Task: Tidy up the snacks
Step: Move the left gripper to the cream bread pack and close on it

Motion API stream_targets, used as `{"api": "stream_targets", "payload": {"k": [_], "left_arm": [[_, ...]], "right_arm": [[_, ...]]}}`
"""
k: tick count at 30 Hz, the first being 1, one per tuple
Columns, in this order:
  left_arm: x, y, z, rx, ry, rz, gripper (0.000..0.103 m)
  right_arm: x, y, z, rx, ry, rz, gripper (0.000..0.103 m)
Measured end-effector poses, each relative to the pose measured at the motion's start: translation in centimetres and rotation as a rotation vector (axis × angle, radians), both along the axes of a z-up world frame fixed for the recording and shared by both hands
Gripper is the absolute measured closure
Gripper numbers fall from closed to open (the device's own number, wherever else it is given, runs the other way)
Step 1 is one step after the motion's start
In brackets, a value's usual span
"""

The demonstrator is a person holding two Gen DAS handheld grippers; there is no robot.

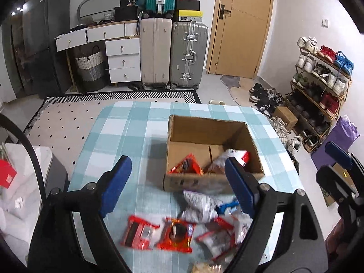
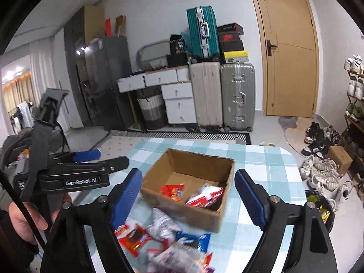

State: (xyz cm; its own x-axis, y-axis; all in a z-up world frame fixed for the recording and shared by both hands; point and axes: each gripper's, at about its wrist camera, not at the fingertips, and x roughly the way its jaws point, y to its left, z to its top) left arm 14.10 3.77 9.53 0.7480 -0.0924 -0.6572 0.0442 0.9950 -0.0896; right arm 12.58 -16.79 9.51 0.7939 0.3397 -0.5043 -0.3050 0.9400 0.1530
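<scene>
Table [image 1: 127, 122] with blue-white checked cloth, frame centre; suitcases [image 1: 174, 52], door [image 1: 241, 27], shoe rack [image 1: 318, 91] behind. Cardboard box [image 1: 211, 136] open upward, two snack packets [image 1: 186, 165] inside. More packets [image 2: 159, 238] lower centre, blurred, axis unclear. Left gripper [image 1: 177, 182] wide, empty. Right gripper [image 2: 188, 195] wide, empty.

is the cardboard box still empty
No, the cardboard box already holds two packets, an orange-red snack packet and a red and white snack packet, while others lie on the table.

Both wrist cams above table near edge, facing cardboard box [image 1: 213, 159] [image 2: 188, 182], shared box + prob. same snacks, blurry.
</scene>
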Motion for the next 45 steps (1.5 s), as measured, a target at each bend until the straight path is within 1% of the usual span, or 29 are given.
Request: {"api": "stream_targets", "payload": {"k": [2, 3, 5, 7, 9, 11, 13, 15, 17, 20, 24, 27, 30, 33, 36, 39, 41, 43, 44, 45], "left_arm": [[-2.1, 0.4, 0.3, -0.008, -0.021, 0.002, 0.012], [-3.2, 0.5, 0.4, -0.007, -0.032, 0.0, 0.01], [-5.0, 0.5, 0.5, 0.01, -0.042, -0.004, 0.003], [-6.8, 0.2, 0.8, 0.026, -0.057, -0.02, 0.003], [-9.1, 0.1, 0.9, 0.032, -0.085, -0.027, 0.001], [-10.7, 0.1, 0.8, 0.018, -0.106, -0.023, 0.001], [-12.5, 0.3, 0.3, -0.017, -0.121, -0.015, 0.001], [-13.2, 0.1, -0.4, -0.028, -0.111, -0.027, 0.001], [-13.5, -0.3, -1.3, -0.003, -0.095, -0.035, 0.001], [-14.4, -0.6, -2.7, 0.02, -0.097, -0.037, 0.001], [-15.3, -0.4, -5.2, 0.005, -0.092, -0.028, 0.001], [-15.7, -0.3, -7.3, -0.002, -0.081, -0.029, 0.001], [-15.9, -0.6, -9.6, 0.007, -0.076, -0.032, 0.001], [-16.0, -1.6, -11.7, 0.031, -0.072, -0.059, 0.001], [-15.3, -2.6, -13.5, 0.049, -0.049, -0.105, 0.001], [-14.9, -3.2, -14.7, 0.014, -0.011, -0.142, 0.001], [-14.8, -3.6, -15.8, 0.025, 0.004, -0.146, 0.001], [-14.6, -4.2, -16.9, 0.035, 0.039, -0.15, 0.001], [-14.2, -4.4, -17.6, 0.021, 0.076, -0.166, 0.001], [-14.1, -4.5, -18.1, 0.014, 0.09, -0.166, 0.001]], "right_arm": [[-2.0, -0.1, 0.4, 0.004, -0.014, -0.008, 0.014], [-2.8, -0.3, 0.6, 0.011, -0.02, -0.014, 0.013], [-4.6, -0.7, 0.6, 0.036, -0.029, -0.014, 0.011], [-6.6, -1.1, 0.4, 0.056, -0.053, -0.018, 0.007], [-8.5, -1.3, 0.0, 0.054, -0.071, -0.03, 0.006], [-10.0, -1.4, -0.8, 0.058, -0.077, -0.033, 0.006], [-11.6, -1.6, -1.9, 0.07, -0.075, -0.045, 0.006], [-12.6, -1.9, -3.1, 0.086, -0.07, -0.061, 0.002], [-13.3, -2.3, -4.5, 0.105, -0.066, -0.09, 0.001], [-14.2, -2.1, -6.5, 0.078, -0.055, -0.1, 0.001], [-14.8, -2.3, -8.9, 0.099, -0.045, -0.089, 0.001], [-15.2, -2.3, -10.2, 0.092, -0.05, -0.084, 0.001], [-15.2, -2.1, -11.4, 0.087, -0.024, -0.066, 0.001], [-14.7, -2.4, -11.6, 0.116, -0.021, -0.068, 0.001], [-14.2, -3.0, -11.8, 0.144, 0.002, -0.07, 0.001], [-13.9, -3.3, -11.7, 0.129, 0.006, -0.08, 0.001], [-13.8, -3.4, -11.7, 0.132, 0.01, -0.086, 0.001], [-13.8, -3.6, -11.9, 0.143, 0.021, -0.085, 0.001], [-13.8, -3.6, -11.9, 0.145, 0.023, -0.086, 0.001], [-13.8, -3.6, -11.9, 0.145, 0.022, -0.086, 0.001]]}}
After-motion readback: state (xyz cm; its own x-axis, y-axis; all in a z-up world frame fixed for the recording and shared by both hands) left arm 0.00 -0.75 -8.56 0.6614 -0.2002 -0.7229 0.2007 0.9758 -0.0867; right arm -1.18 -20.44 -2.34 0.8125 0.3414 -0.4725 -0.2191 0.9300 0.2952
